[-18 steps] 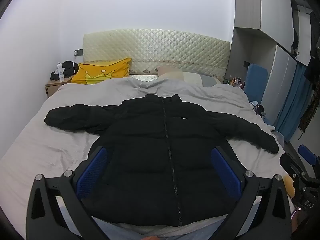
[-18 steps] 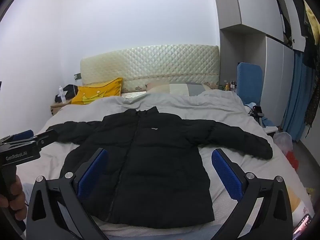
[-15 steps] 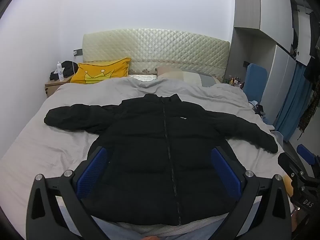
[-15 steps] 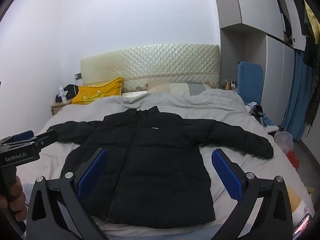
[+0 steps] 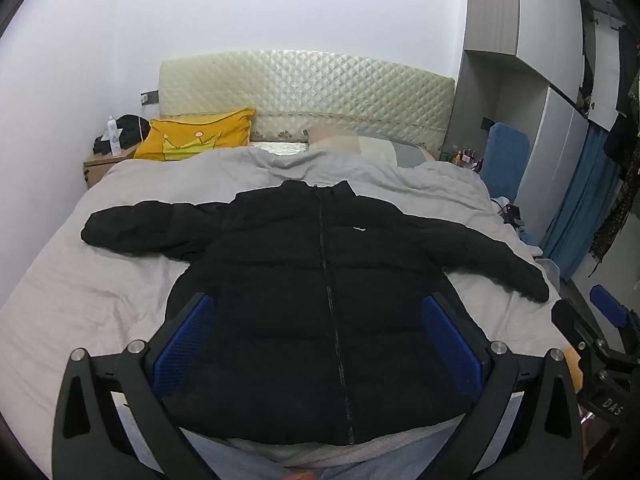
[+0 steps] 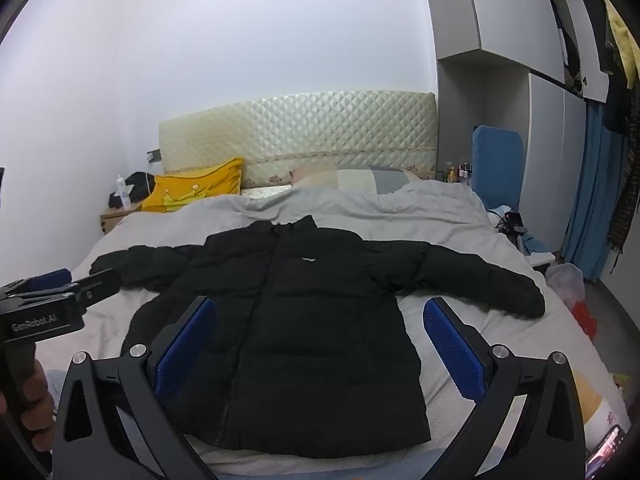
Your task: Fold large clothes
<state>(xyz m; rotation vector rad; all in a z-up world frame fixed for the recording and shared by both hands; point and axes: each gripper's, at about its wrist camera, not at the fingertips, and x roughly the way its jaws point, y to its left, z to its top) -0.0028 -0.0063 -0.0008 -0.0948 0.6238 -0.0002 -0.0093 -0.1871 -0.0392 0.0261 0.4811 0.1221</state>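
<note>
Expect the black puffer jacket (image 5: 320,300) to be bulky, soft, slippery; with left gripper (image 5: 316,344) and right gripper (image 6: 316,344) both wide open and empty, pinch a sleeve cuff (image 6: 524,296).

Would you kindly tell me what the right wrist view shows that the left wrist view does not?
Only the right wrist view shows the left gripper from outside, with the hand on its handle, plus a red bag on the floor. Only the left wrist view shows the right gripper from outside. Both show the black jacket lying flat, zipped, sleeves spread on the bed, a yellow pillow, and open jaws holding nothing.
</note>
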